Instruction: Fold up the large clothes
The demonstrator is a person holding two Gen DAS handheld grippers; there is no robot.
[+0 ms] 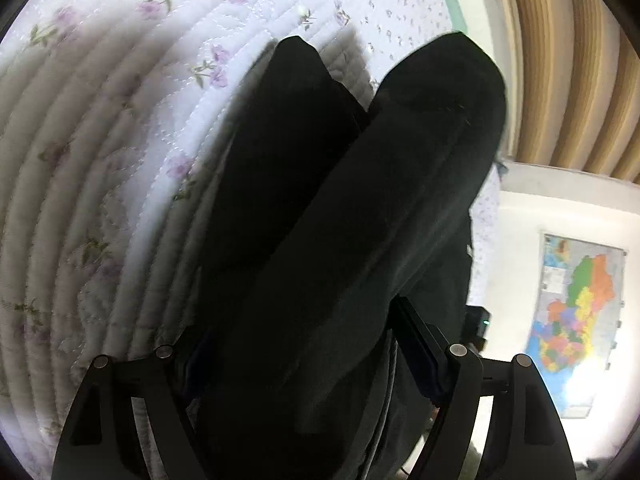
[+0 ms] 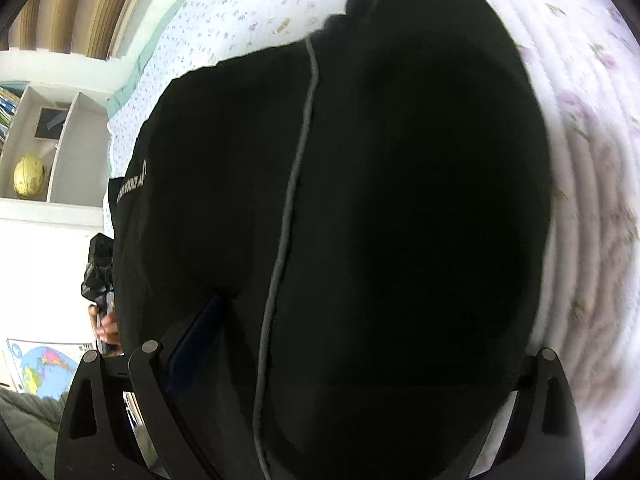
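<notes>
A large black garment (image 1: 360,208) lies in two long folded lobes on the flowered quilt (image 1: 120,160) and fills the gap of my left gripper (image 1: 300,320). The left jaws stand wide, the cloth loose between them; the fingertips are hidden. In the right wrist view the same black garment (image 2: 400,200), with a thin grey piping line (image 2: 288,184) and small white lettering (image 2: 136,184), bulges over my right gripper (image 2: 368,320). Its jaws are spread wide too, one blue pad (image 2: 200,332) bare and the other finger under the cloth.
The quilt (image 2: 592,160) spreads around the garment, edged in mint green (image 2: 132,76). Beyond the bed stand a white shelf with a yellowish ball (image 2: 29,176), a slatted wooden panel (image 1: 568,80) and a coloured wall map (image 1: 576,320). A hand (image 2: 106,328) shows at the garment's left edge.
</notes>
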